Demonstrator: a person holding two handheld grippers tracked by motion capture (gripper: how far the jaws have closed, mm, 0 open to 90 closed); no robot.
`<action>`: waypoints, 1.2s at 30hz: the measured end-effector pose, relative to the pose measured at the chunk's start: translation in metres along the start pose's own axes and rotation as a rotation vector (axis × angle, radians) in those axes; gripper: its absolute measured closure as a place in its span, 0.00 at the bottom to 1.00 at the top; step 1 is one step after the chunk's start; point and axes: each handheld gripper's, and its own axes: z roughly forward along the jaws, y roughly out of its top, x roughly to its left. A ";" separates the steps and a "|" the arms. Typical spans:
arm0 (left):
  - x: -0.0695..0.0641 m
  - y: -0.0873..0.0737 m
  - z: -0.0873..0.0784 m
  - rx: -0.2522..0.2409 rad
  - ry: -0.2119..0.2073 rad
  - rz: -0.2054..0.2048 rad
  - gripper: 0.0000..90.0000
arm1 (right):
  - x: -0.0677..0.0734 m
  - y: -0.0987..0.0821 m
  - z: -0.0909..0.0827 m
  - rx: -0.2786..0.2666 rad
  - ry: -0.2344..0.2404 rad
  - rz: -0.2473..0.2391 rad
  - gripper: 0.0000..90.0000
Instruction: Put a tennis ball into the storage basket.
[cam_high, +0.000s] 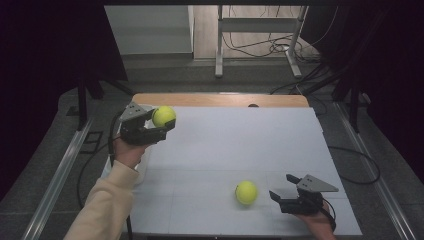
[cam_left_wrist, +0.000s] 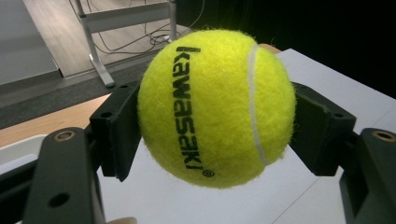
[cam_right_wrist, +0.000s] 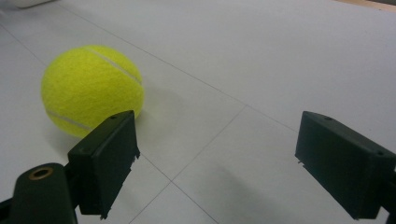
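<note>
While the left gripper (cam_high: 161, 126) clamps one tennis ball (cam_left_wrist: 217, 107) across its middle | right gripper (cam_high: 281, 194) fingers gape beside second ball (cam_high: 246, 192) on worktop (cam_high: 240, 145) | light, fuzzy, springy, likely to roll.

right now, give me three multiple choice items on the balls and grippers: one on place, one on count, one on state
1. Where is the loose ball?
A. on the table just ahead of the right gripper
B. on the floor
C. inside a box

2. How many balls are there?
A. one
B. two
C. four

3. What state is the left gripper in?
A. open and empty
B. shut on a cloth
C. shut on a ball

Answers:
1 A, it lies on the white top, apart from the open jaws in the right gripper view.
2 B, one held and one loose in the high view.
3 C, both pads press its sides in the left gripper view.
</note>
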 end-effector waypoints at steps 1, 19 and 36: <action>0.001 0.000 -0.001 -0.002 0.003 -0.003 0.30 | 0.000 0.000 0.000 -0.001 0.000 0.000 0.15; 0.024 -0.001 -0.013 -0.002 0.065 -0.037 0.30 | 0.000 0.000 0.000 -0.001 -0.006 0.002 0.15; 0.041 -0.002 -0.014 0.022 0.116 -0.057 0.30 | -0.001 0.000 0.000 0.002 -0.009 0.004 0.15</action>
